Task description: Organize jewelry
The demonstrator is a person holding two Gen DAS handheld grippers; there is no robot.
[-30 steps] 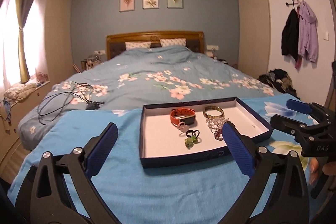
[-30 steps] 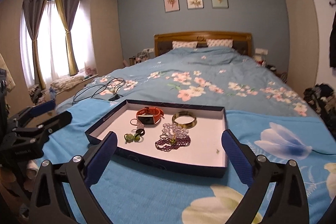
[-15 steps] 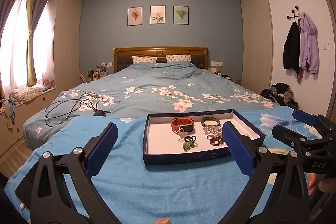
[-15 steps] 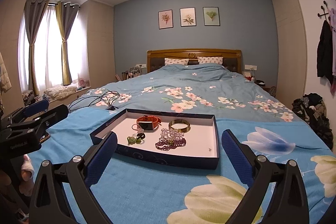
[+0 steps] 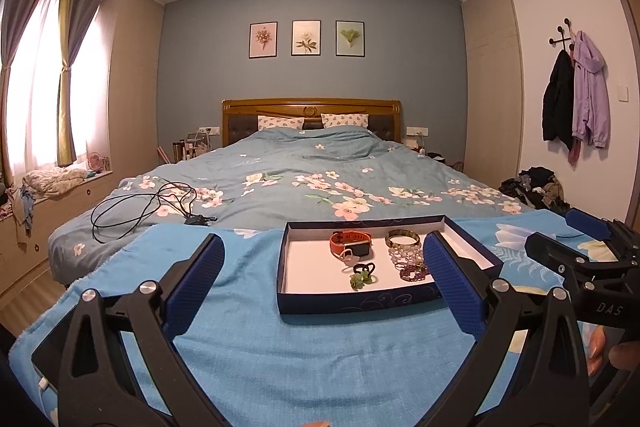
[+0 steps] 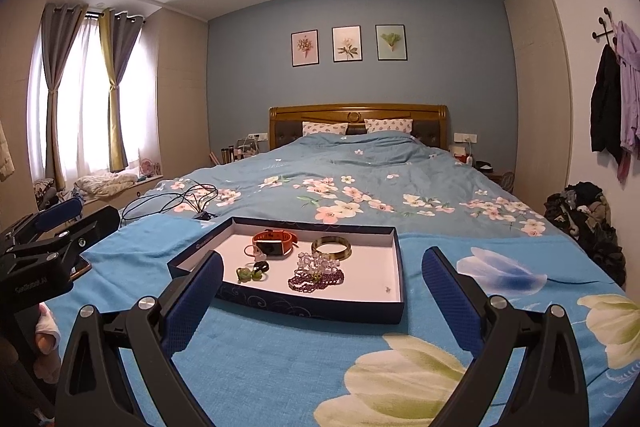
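Note:
A shallow dark blue box with a white floor [image 5: 360, 301] [image 6: 304, 307] lies on the blue cloth at the foot of the bed. In it are an orange watch [image 5: 350, 242] [image 6: 276, 241], a gold bangle [image 5: 402, 238] [image 6: 331, 246], clear and purple bead strings [image 5: 408, 263] [image 6: 318, 271], a green charm on a black loop [image 5: 362, 277] [image 6: 252, 271] and a small ring [image 5: 347, 259]. My left gripper [image 5: 323, 279] is open and empty, short of the box. My right gripper [image 6: 322, 291] is open and empty, also short of the box.
The bed has a flowered blue quilt [image 5: 320, 179]. A black cable [image 5: 140, 203] lies on its left side. A phone [image 6: 80, 267] lies at the cloth's left edge. Clothes are piled on the floor at the right [image 6: 588, 219].
Both cameras have tilted up and drawn back from the box; it now looks smaller and lower, and the ceiling lamp shows. Both grippers stay open.

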